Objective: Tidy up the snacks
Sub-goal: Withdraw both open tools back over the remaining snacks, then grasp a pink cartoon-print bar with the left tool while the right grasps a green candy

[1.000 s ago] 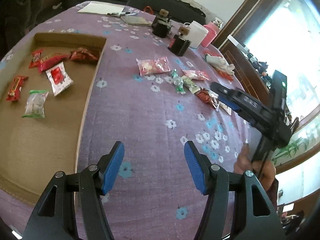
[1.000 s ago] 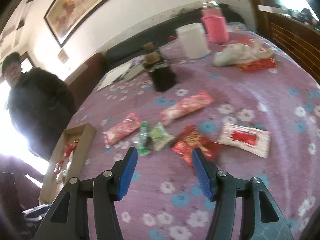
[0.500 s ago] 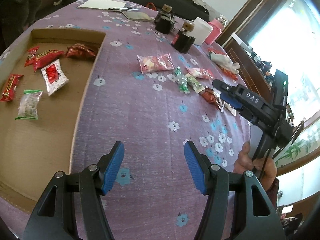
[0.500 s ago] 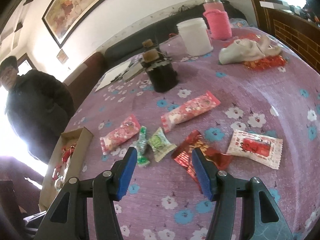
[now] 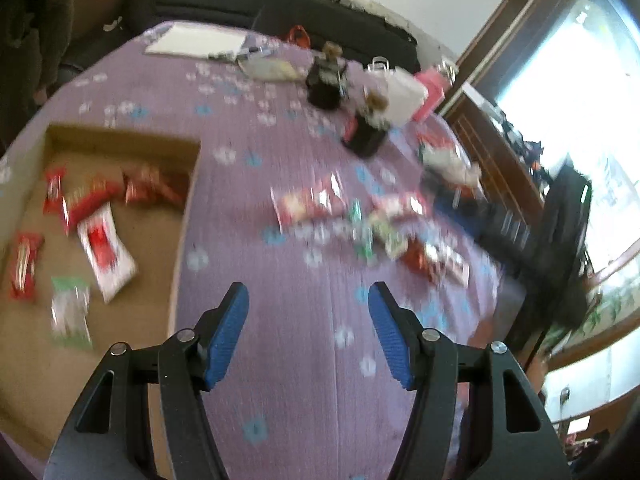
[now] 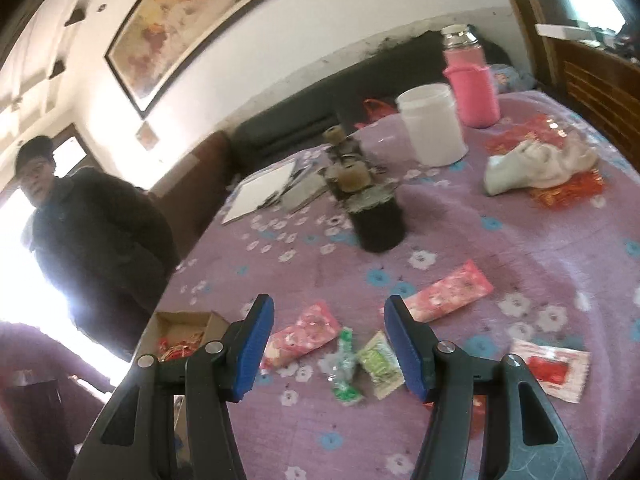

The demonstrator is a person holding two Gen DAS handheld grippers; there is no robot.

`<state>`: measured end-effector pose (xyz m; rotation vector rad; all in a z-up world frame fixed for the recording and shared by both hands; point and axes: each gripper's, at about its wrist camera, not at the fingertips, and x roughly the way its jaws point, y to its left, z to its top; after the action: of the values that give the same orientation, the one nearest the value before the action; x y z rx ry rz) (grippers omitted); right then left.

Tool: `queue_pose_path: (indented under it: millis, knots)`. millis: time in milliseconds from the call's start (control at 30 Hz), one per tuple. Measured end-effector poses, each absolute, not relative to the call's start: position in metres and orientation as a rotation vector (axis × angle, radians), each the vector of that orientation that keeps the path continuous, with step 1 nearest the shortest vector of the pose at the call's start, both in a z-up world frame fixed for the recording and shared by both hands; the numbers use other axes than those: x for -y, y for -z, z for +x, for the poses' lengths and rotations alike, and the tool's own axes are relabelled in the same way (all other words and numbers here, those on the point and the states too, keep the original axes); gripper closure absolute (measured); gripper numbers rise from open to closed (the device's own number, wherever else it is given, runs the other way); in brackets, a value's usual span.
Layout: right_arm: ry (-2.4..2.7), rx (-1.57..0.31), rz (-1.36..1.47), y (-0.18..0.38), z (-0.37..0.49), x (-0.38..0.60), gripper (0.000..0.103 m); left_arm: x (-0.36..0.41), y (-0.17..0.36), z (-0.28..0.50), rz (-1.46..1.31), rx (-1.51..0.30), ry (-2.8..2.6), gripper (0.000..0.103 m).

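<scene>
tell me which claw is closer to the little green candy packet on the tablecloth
Right. The right claw hangs just over the green candy packet, which shows between its fingers. The left claw is farther back over bare cloth, nearer the cardboard box.

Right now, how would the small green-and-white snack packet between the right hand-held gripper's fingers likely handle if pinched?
The green-and-white packet looks like a thin, crinkled wrapper, so probably light and floppy. It lies flat on the cloth, so it should not roll. Its film may slip.
</scene>
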<state>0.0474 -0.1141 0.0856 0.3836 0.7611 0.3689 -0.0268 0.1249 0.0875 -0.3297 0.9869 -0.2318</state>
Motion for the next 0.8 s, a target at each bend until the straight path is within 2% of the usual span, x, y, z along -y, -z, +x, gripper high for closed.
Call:
queue_pose_path:
  millis: [300,567,667,733,767,800]
  knots:
    - [-0.352,-0.894,0.280,-0.048,0.070,0.100,0.044,-0.125,-0.057,0.065,-0.324,-1.050,0.194,0.042]
    - [-0.292,-0.971,0.166,-0.024,0.079,0.088,0.043,-0.084,-0.031,0.095,-0.124,-1.062,0.212,0.042]
    - [-0.282,-0.969,0.179,-0.024,0.080,0.093,0.048,-0.074,-0.023,0.100,-0.088,-1.072,0.214,0.042]
    - [-0.289,-0.980,0.200,-0.023,0.081,0.098,0.055,-0.066,-0.015,0.101,-0.049,-1.098,0.226,0.042]
    - [-0.298,-0.995,0.220,-0.022,0.081,0.101,0.065,-0.062,-0.015,0.099,-0.020,-1.093,0.226,0.042]
    - [-0.297,-1.009,0.227,-0.022,0.081,0.103,0.073,-0.060,-0.016,0.097,0.007,-1.088,0.227,0.047]
